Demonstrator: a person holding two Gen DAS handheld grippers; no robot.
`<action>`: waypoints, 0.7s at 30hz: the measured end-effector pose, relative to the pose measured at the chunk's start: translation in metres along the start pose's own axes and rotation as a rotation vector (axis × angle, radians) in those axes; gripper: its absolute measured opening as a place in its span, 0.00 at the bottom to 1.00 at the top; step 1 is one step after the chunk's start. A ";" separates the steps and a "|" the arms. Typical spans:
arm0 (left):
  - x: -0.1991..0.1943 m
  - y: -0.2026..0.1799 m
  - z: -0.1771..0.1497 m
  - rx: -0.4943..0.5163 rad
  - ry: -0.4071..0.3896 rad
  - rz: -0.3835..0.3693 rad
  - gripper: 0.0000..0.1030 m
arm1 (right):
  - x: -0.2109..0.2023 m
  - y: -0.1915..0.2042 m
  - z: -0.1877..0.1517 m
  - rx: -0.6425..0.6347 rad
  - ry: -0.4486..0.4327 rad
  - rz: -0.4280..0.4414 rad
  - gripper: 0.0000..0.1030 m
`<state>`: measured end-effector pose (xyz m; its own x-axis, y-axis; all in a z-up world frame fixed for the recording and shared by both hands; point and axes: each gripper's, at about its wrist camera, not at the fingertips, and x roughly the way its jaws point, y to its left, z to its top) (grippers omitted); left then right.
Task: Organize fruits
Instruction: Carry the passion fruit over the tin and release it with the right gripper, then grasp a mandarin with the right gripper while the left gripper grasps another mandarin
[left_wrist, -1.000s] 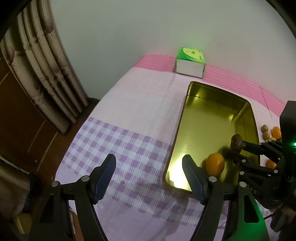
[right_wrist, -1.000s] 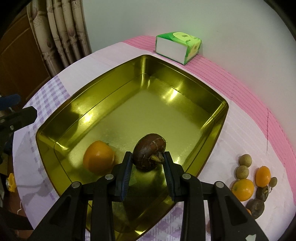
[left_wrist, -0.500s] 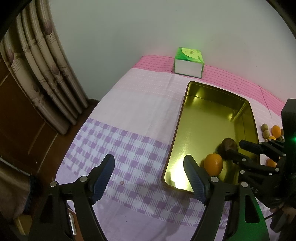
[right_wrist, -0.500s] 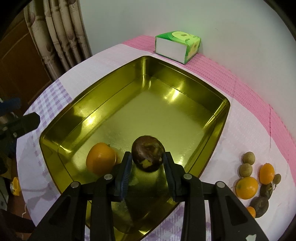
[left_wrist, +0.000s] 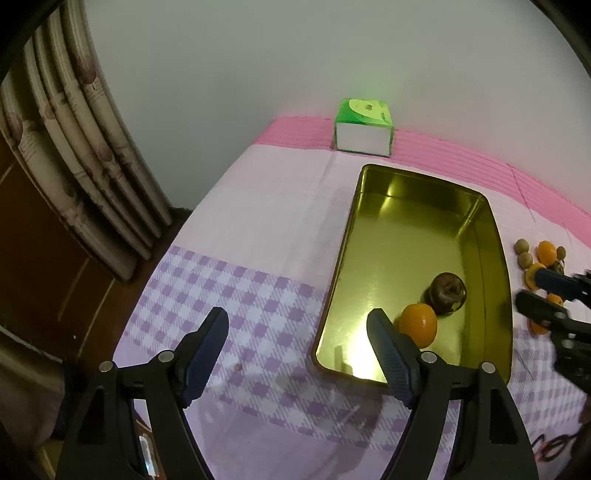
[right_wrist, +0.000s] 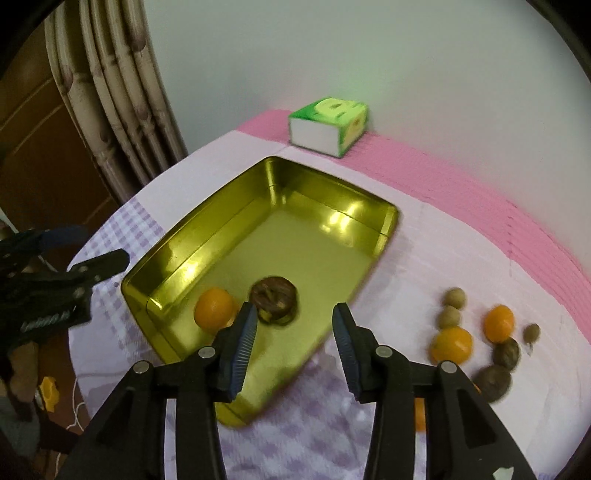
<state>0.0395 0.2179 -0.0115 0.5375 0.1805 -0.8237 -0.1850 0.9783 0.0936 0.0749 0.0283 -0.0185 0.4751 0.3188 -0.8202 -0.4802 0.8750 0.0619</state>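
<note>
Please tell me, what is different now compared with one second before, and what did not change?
The right gripper let go of the dark brown fruit: its jaws have just been opening, nothing is between them now, and it drew back. The fruit lies in the gold tin beside the orange. The left gripper, the green box and the fruits on the cloth stayed as they were.

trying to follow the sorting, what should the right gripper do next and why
Probably swing right toward the loose fruit and pick the nearest orange. The right gripper has just been opening, its jaws are empty, and the dark brown fruit already lies in the gold tin.
</note>
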 end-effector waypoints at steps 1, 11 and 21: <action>0.000 0.000 0.000 0.003 -0.002 0.000 0.75 | -0.004 -0.005 -0.003 0.007 -0.002 -0.004 0.40; -0.002 -0.007 -0.001 0.027 -0.015 0.012 0.76 | -0.048 -0.093 -0.067 0.138 0.014 -0.141 0.40; -0.005 -0.021 -0.003 0.085 -0.024 0.017 0.76 | -0.043 -0.131 -0.109 0.225 0.045 -0.146 0.40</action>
<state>0.0380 0.1958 -0.0110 0.5544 0.1987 -0.8082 -0.1247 0.9800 0.1554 0.0369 -0.1395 -0.0528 0.4915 0.1708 -0.8540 -0.2307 0.9711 0.0614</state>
